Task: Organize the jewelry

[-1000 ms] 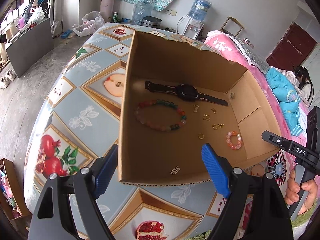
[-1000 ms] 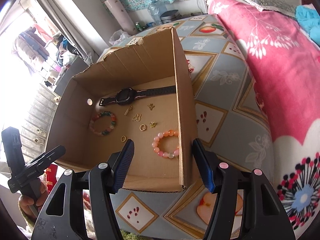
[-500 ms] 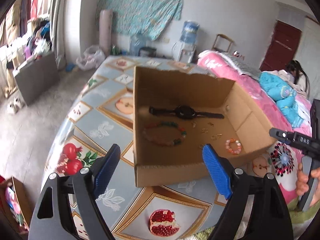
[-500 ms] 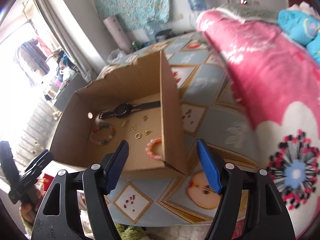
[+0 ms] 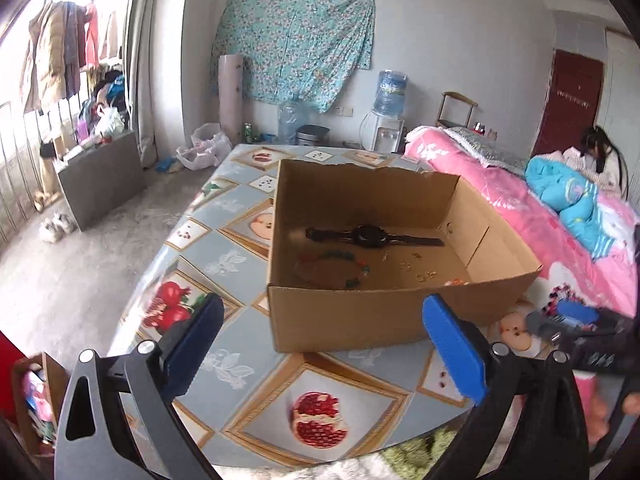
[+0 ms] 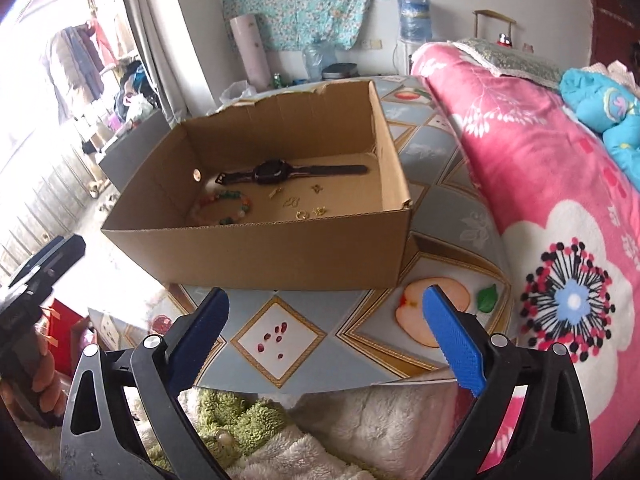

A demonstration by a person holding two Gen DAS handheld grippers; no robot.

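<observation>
- Cardboard box point(image 5: 400, 264) in the left wrist view stood on the patterned surface point(image 5: 224, 248), ahead of the left tongs point(image 5: 324, 336) and apart from them; those tongs were spread wide and held nothing.
- Inside the box, beyond the near wall, lay a black watch point(image 5: 372, 236) at the far side, a multicoloured bead bracelet point(image 5: 332, 268) nearer and towards the left finger, and small gold pieces point(image 5: 416, 266) towards the right finger. A bit of a pink bead bracelet point(image 5: 456, 281) just showed over the rim.
- The right tongs point(image 5: 576, 320) appeared blurred past the left tongs' right finger, so their state could not be read there.
- From the right wrist view, the right tongs point(image 6: 324, 332) were likewise released and empty, hanging before the surface's edge, with the box point(image 6: 280, 248) ahead and slightly to the left.
- The watch point(image 6: 276, 172), bead bracelet point(image 6: 224, 208) and a gold ring point(image 6: 302, 214) among the small gold pieces sat on the box floor, hidden in part by the near wall.
- Judged from this, the jewelry looked already gathered in the box. To do any further step well, either tongs would need to rise over the near wall and come down from above, since the wall blocks a level approach; the tiny gold pieces would call for a slow, narrow pinch, the bracelets for a grip across one strand.
</observation>
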